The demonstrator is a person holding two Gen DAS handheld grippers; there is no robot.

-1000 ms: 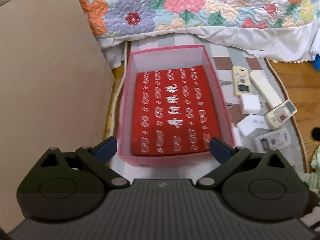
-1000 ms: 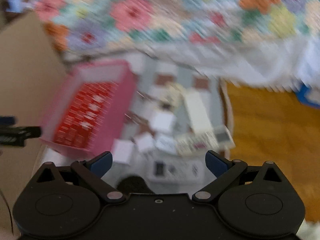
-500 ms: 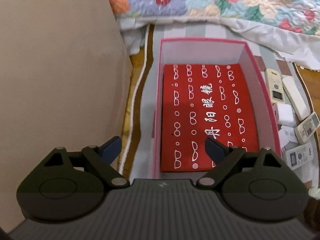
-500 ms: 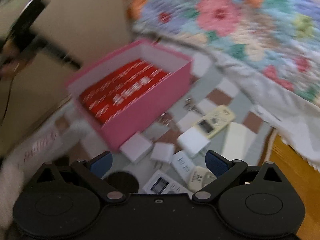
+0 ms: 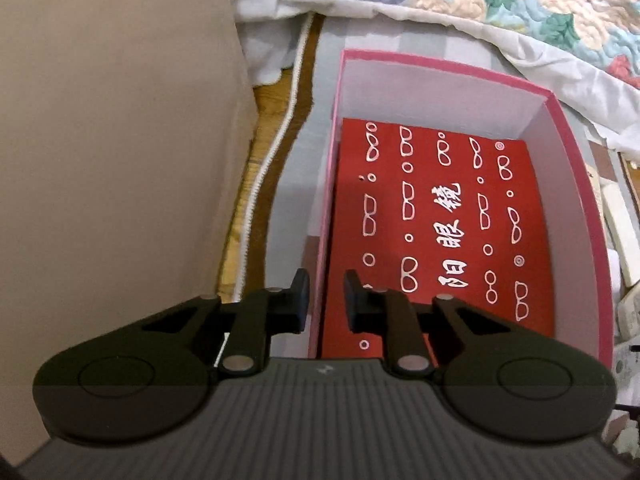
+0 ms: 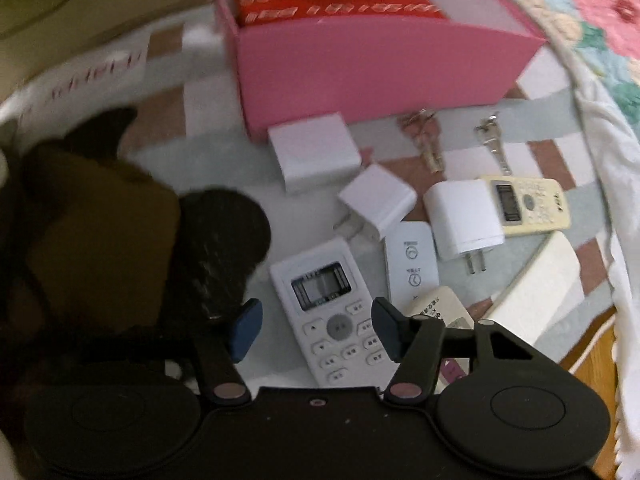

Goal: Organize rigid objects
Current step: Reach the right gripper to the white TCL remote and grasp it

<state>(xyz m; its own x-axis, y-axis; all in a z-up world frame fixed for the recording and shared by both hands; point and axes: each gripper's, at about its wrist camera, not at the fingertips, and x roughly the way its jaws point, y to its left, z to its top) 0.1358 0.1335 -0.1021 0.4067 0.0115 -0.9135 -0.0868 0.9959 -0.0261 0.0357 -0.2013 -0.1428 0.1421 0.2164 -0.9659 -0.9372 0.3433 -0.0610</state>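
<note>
The left gripper [image 5: 325,300] is seen with its jaws closing, one finger outside and one inside the left wall of the pink box [image 5: 326,216]; whether the pads already press on the wall cannot be told. The box is lined with a red sheet [image 5: 436,236] printed with white spectacles and characters. To the left of the box a white cord [image 5: 272,152] is laid along the rug's edge, and a tan panel [image 5: 112,128] is stood beside it.

The right gripper [image 6: 314,330] is held with its jaws closing around a white remote [image 6: 332,312], which lies flat between them on the rug; a gap is seen on both sides, so no grip is made yet. Just beyond it a small white device [image 6: 411,258], two white plug adapters [image 6: 378,200] [image 6: 462,218], a white square box [image 6: 314,150] and a cream remote [image 6: 524,206] are spread. Two bunches of keys [image 6: 424,136] [image 6: 493,140] are lain near the box's pink wall. A flowered quilt [image 6: 600,12] is draped at the right.
</note>
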